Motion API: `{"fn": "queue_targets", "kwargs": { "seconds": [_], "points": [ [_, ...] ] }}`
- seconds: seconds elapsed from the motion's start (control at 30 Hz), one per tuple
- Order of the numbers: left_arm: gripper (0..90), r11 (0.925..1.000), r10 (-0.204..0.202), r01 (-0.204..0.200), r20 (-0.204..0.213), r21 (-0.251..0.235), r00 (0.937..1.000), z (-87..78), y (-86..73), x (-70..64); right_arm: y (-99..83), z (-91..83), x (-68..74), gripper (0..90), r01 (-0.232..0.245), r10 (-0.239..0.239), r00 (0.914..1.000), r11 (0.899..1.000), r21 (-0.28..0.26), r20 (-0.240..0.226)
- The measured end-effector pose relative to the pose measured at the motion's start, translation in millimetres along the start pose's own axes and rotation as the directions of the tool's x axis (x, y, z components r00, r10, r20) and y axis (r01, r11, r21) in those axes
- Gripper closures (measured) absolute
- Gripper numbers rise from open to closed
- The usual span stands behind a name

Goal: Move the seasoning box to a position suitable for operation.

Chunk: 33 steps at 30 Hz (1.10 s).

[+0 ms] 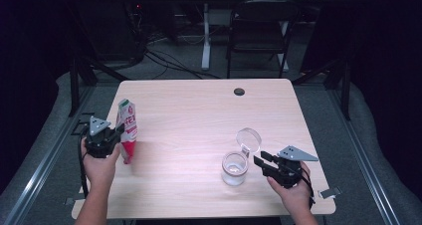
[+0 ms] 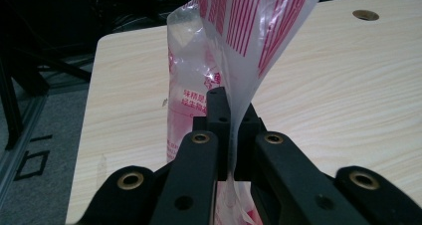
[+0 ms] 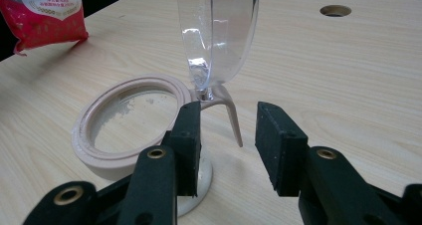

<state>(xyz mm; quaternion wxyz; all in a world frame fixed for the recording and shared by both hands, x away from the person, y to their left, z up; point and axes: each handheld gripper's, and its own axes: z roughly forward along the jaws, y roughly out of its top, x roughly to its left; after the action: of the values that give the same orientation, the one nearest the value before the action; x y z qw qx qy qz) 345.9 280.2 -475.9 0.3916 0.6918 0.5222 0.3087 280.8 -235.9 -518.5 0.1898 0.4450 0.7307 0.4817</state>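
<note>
Bright tabletop glare, dark murky surroundings

Stood well apart: pouch (image 1: 126, 129) near the table's (image 1: 199, 110) left edge, open jar (image 1: 235, 168) with raised lid (image 1: 248, 139) front right. Left bare wood between, passable.

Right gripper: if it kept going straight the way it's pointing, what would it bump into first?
Probably the jar's thin beige latch arm, which sits just ahead of the open right gripper. Behind it rises the clear flipped-up lid. Depth is hard to judge.
</note>
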Motion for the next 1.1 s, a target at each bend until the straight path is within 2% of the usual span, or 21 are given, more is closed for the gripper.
{"fn": "queue_targets", "kwargs": {
  "seconds": [0.27, 0.47, 0.67, 0.77, 0.87, 0.97, 1.1],
  "points": [
    [90.0, 0.9996, 0.027, -0.027, -0.001, -0.012, 0.9996, -8.3, 12.7, 0.7, 0.4, -1.1, -0.4, 62.5, -0.004, 0.004, 1.0, 1.0, -0.008, 0.003],
    [90.0, 0.9989, 0.041, -0.04, 0.04, -0.024, 0.9984, -13.7, 22.1, -5.2, 0.8, -1.6, -0.1, 62.4, -0.001, 0.001, 1.0, 1.0, -0.008, 0.001],
    [90.0, 0.9975, 0.063, -0.059, 0.106, -0.039, 0.9924, -15.6, 30.6, -19.9, 0.7, -1.4, -0.1, 62.5, -0.002, 0.002, 1.0, 1.0, -0.011, 0.001],
    [90.0, 0.9959, 0.083, -0.078, 0.14, -0.045, 0.9867, -15.1, 34.0, -31.7, 0.8, -1.6, -0.4, 62.4, 0.001, -0.001, 1.0, 1.0, -0.013, 0.006],
    [90.0, 0.9945, 0.101, -0.094, 0.181, -0.045, 0.9783, -12.7, 35.9, -46.0, 1.1, -1.6, 0.6, 62.4, 0.008, -0.008, 0.9999, 1.0, -0.012, 0.007],
    [90.0, 0.9927, 0.119, -0.111, 0.221, -0.048, 0.968, -7.7, 36.3, -62.0, 1.3, -1.6, 1.5, 62.3, 0.013, -0.013, 0.9999, 1.0, -0.011, 0.008],
    [90.0, 0.99, 0.141, -0.135, 0.277, -0.04, 0.9504, 0.5, 36.7, -84.4, 1.1, -1.5, 1.3, 62.2, 0.011, -0.011, 0.9999, 1.0, -0.013, 0.005]
  ]
}}
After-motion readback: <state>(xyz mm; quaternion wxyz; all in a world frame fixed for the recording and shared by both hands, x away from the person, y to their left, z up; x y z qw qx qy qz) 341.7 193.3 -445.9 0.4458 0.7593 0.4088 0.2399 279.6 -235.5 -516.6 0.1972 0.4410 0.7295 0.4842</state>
